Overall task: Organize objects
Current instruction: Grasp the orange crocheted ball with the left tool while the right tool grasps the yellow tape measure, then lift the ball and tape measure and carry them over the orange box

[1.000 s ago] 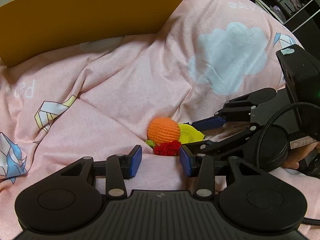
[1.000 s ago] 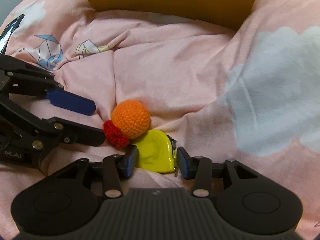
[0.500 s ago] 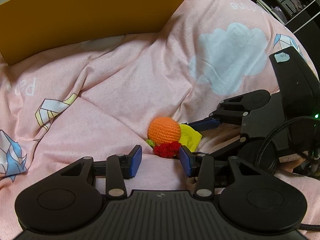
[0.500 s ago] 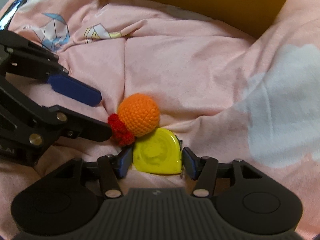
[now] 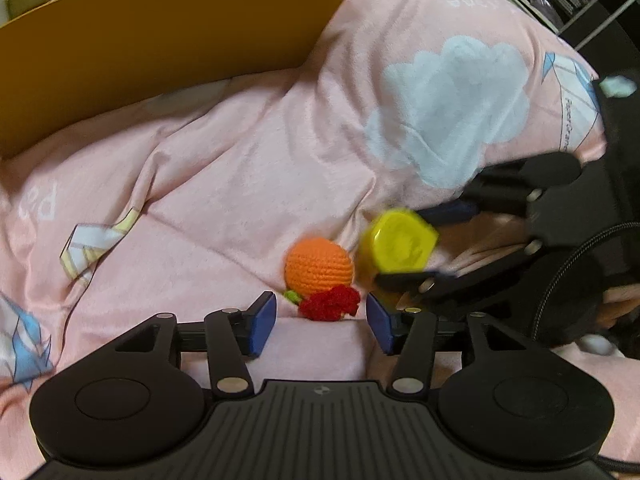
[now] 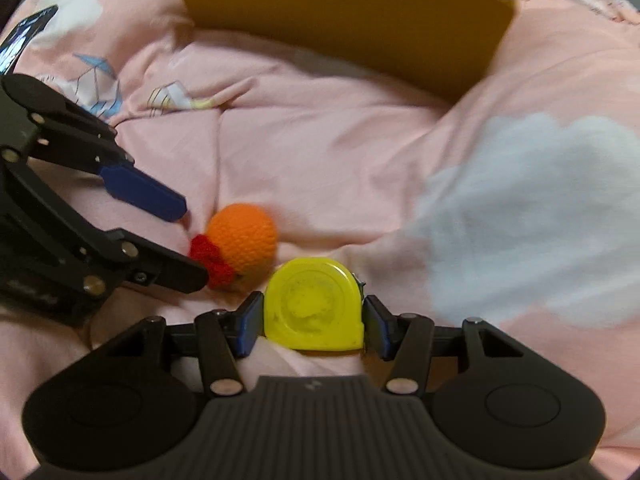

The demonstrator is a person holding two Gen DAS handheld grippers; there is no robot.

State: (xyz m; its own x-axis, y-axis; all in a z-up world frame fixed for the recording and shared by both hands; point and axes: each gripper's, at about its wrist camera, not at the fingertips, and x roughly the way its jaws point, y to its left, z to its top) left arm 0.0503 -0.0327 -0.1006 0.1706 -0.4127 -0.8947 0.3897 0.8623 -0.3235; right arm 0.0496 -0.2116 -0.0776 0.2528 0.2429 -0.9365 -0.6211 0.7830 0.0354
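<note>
A yellow tape measure point(image 6: 314, 306) sits between the blue pads of my right gripper point(image 6: 314, 320), which is shut on it and holds it just above the pink blanket; it also shows in the left wrist view point(image 5: 400, 246). An orange crocheted ball point(image 5: 319, 266) with a red crocheted piece point(image 5: 330, 308) lies on the blanket. My left gripper point(image 5: 320, 322) is open, its pads on either side of the red piece, not touching it. In the right wrist view the ball point(image 6: 244, 236) lies just left of the tape measure, beside the left gripper point(image 6: 172, 240).
A yellow-brown cardboard box point(image 5: 160, 44) stands at the back on the pink blanket point(image 5: 248, 160); it also shows in the right wrist view point(image 6: 348, 20), with things inside. Dark shelves point(image 5: 580, 4) stand at the far right.
My right gripper has closed on the tape measure and lifted it up and away from the ball. My left gripper has stayed open around the red piece.
</note>
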